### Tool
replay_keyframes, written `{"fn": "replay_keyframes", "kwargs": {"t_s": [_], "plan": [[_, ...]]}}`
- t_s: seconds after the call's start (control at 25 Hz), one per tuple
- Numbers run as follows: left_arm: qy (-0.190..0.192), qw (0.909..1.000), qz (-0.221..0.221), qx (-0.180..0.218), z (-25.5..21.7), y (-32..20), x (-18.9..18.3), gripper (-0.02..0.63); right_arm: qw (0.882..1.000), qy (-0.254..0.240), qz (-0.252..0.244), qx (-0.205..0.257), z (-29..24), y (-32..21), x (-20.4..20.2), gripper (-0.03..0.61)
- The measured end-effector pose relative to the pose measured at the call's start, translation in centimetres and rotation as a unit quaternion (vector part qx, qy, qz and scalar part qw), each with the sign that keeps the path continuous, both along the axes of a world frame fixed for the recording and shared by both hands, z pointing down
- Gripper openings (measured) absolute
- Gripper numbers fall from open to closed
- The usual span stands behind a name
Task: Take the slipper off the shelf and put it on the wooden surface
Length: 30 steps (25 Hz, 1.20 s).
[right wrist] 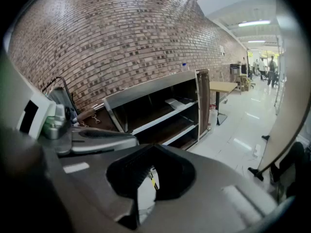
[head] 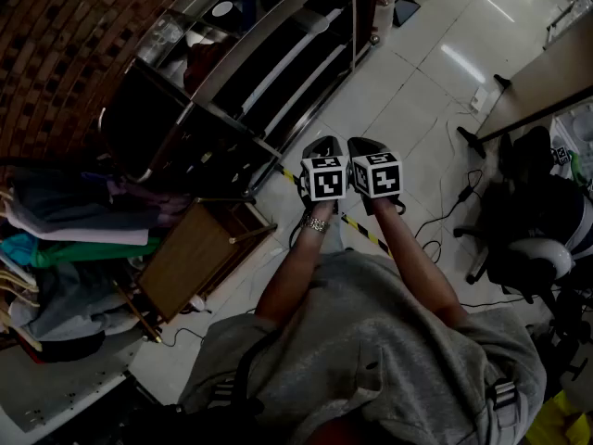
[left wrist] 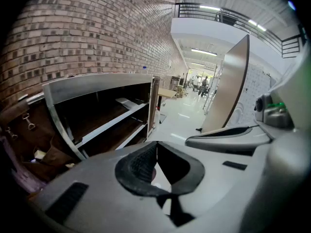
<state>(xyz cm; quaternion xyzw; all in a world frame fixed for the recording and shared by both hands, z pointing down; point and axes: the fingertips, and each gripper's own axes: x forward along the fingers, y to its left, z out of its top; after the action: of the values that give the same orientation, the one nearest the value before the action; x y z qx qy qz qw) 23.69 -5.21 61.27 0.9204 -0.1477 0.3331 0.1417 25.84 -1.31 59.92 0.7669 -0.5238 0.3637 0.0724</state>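
My two grippers are held side by side above the tiled floor in front of a low metal shelf (head: 278, 58). The left gripper (head: 321, 146) is shut with nothing between its jaws (left wrist: 155, 143). The right gripper (head: 364, 146) is also shut and empty (right wrist: 153, 148). A pale flat object, possibly the slipper (left wrist: 124, 102), lies on the shelf's upper board (right wrist: 173, 102); I cannot make out its shape. The wooden surface (head: 195, 253) is a small brown table to the left of my arms, next to the shelf's near end.
A brick wall (right wrist: 121, 42) runs behind the shelf. Clothes (head: 74, 225) hang at the left, and a brown bag (left wrist: 22, 125) sits beside the shelf. Yellow-black tape (head: 357, 228) crosses the floor. An office chair (head: 537, 239) and a desk (head: 547, 82) stand at the right.
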Motion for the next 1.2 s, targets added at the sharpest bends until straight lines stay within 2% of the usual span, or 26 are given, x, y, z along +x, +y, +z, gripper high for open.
{"fn": "replay_keyframes", "kwargs": {"t_s": [0.16,0.28,0.44,0.76,0.92,1.0,1.08,1.2], "plan": [[0.005,1.0000,0.008,0.000,0.3,-7.1,7.6,0.005,1.000,-0.009,-0.002,-0.001,0.6,-7.2,7.0,0.002],[0.013,0.9998,0.013,0.004,-0.8,-11.5,12.7,0.005,1.000,0.007,-0.006,0.000,-0.6,-11.9,12.3,0.001],[0.016,0.9996,0.021,0.006,-1.1,-15.8,18.4,0.005,1.000,-0.003,0.023,0.007,-0.8,-15.8,17.8,0.002],[-0.003,0.9999,0.008,0.012,-0.8,-20.1,23.1,0.005,1.000,-0.016,-0.025,-0.003,0.3,-20.7,22.9,0.002],[0.000,0.9994,-0.014,0.033,-1.6,-22.6,24.5,0.005,0.998,-0.019,-0.059,0.019,-0.2,-23.7,24.4,0.002],[-0.001,0.9990,-0.033,0.030,-1.2,-23.5,24.9,0.005,0.995,-0.045,-0.069,0.047,0.4,-24.8,24.9,-0.002],[0.006,0.9982,-0.057,0.018,-0.9,-24.7,24.6,0.005,0.992,-0.079,-0.046,0.084,2.3,-26.4,26.6,0.001],[0.008,0.9970,-0.077,0.005,0.0,-25.9,23.4,0.005,0.981,-0.157,0.043,0.104,8.7,-28.9,31.7,0.006]]}}
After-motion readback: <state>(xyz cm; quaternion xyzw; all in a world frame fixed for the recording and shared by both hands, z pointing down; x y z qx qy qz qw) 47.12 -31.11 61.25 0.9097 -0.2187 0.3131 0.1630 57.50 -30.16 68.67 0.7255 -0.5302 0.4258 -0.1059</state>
